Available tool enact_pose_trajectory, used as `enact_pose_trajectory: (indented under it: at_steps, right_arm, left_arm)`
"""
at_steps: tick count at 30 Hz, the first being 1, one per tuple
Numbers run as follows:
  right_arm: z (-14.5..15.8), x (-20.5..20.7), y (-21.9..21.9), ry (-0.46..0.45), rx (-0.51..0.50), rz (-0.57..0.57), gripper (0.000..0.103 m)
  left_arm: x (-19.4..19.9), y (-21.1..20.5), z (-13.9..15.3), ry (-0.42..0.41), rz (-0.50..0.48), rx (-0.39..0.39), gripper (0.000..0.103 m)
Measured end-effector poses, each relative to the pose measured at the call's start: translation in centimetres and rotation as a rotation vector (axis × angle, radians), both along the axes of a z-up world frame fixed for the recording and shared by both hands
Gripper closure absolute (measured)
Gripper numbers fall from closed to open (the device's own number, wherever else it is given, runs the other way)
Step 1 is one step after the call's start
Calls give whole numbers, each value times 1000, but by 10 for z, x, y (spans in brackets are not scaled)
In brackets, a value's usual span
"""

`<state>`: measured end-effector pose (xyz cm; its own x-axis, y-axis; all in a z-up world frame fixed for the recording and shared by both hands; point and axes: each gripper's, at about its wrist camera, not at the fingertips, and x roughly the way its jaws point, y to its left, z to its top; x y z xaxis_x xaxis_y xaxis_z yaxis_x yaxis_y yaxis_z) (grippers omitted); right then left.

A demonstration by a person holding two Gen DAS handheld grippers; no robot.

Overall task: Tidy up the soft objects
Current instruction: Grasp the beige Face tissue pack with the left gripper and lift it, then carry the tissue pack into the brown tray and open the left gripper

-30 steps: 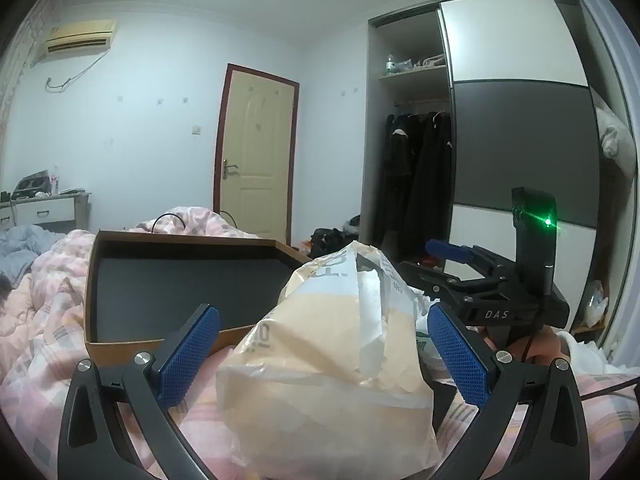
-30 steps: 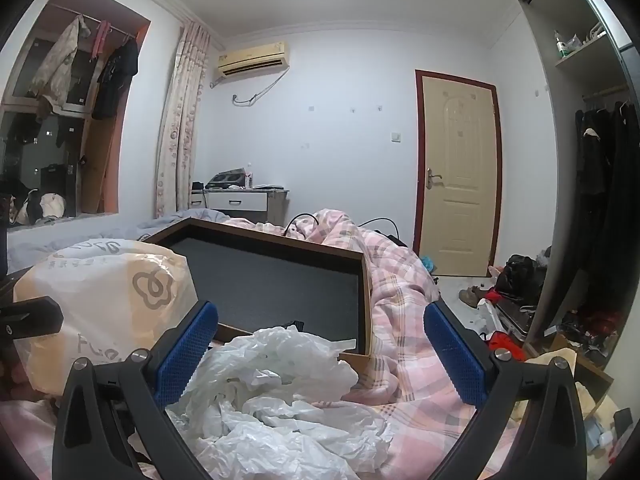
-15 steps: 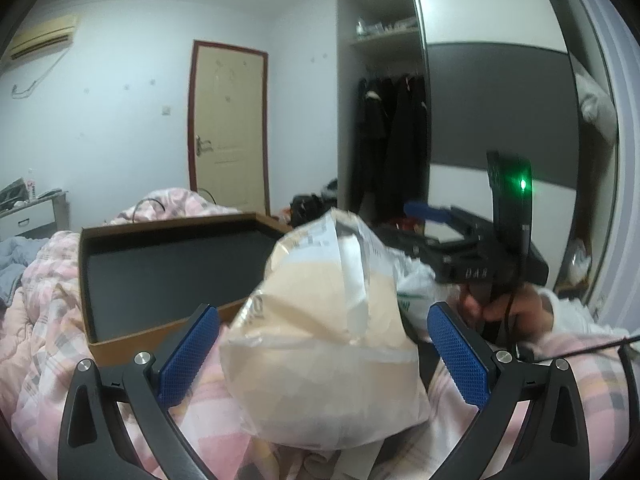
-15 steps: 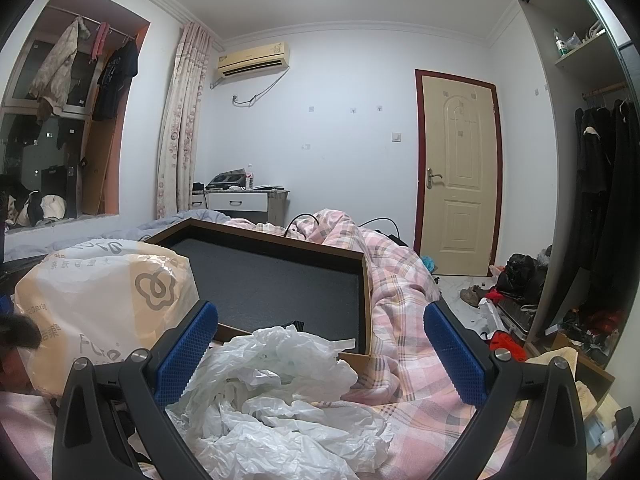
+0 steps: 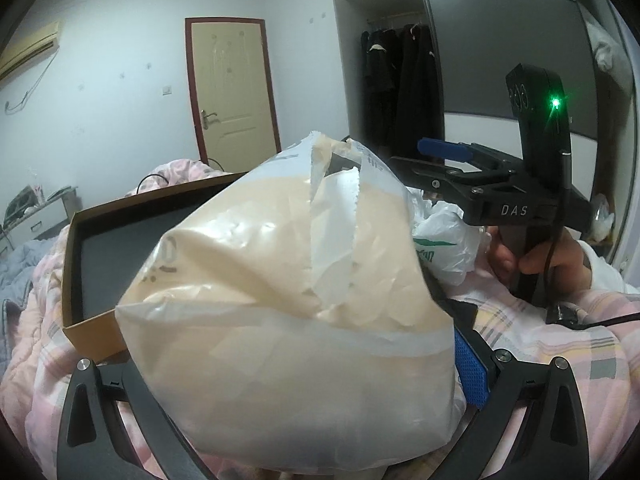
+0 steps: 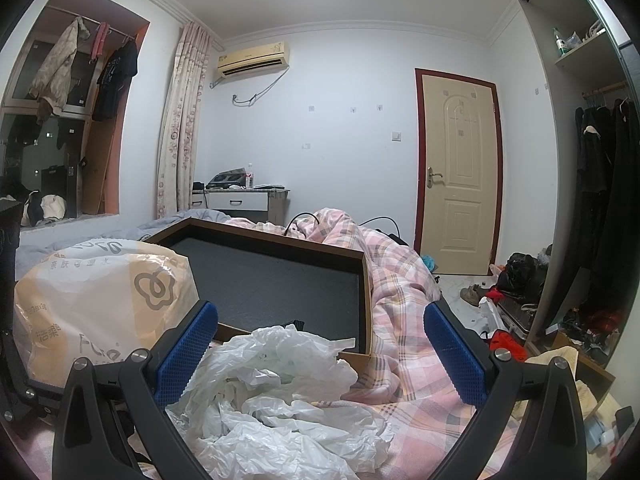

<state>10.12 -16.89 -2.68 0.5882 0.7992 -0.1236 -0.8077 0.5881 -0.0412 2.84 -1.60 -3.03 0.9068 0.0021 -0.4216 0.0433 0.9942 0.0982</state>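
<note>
Your left gripper [image 5: 280, 364] grips the cream plastic package [image 5: 288, 280], raised beside the cardboard tray [image 5: 92, 332] just ahead-left; your right gripper [image 6: 320, 352] gapes, empty, above crumpled plastic bags [image 6: 280, 400].

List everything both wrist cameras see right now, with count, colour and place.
Packaged bag: one, beige and white, between the left gripper's fingers.
Crumpled plastic bags: a pile, white, on the bed under the right gripper.
Box: one, brown with dark lining, open on the bed.
Quilt: one, pink plaid, covering the bed.
Door: one, cream with red frame, shut, back wall.
Air conditioner: one, cream, high on wall.
Wardrobe: one, open, dark clothes hanging.
Left gripper: black, blue pads, around the bag.
Right gripper: black, blue pads, open.
</note>
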Motion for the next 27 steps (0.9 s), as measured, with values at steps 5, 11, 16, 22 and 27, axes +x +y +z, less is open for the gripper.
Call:
enact_pose_trajectory:
  at_steps: [5,11,16,22,27]
  right_arm:
    - [0,0,0,1,0,1,0]
    - [0,0,0,1,0,1,0]
    - [0,0,0,2,0,1,0]
    - [0,0,0,2,0,1,0]
    - [0,1,0,2,0,1,0]
  left_arm:
    - [-7,6,3,-32,-35,-23,8]
    - [-10,9,6,-48,-27,-34,24]
    - [-9,15,10,-59,-17,-55,36]
    - [-22,26,20,-160,14,-103,39]
    - [-43,50,28,-306,102,-172,39]
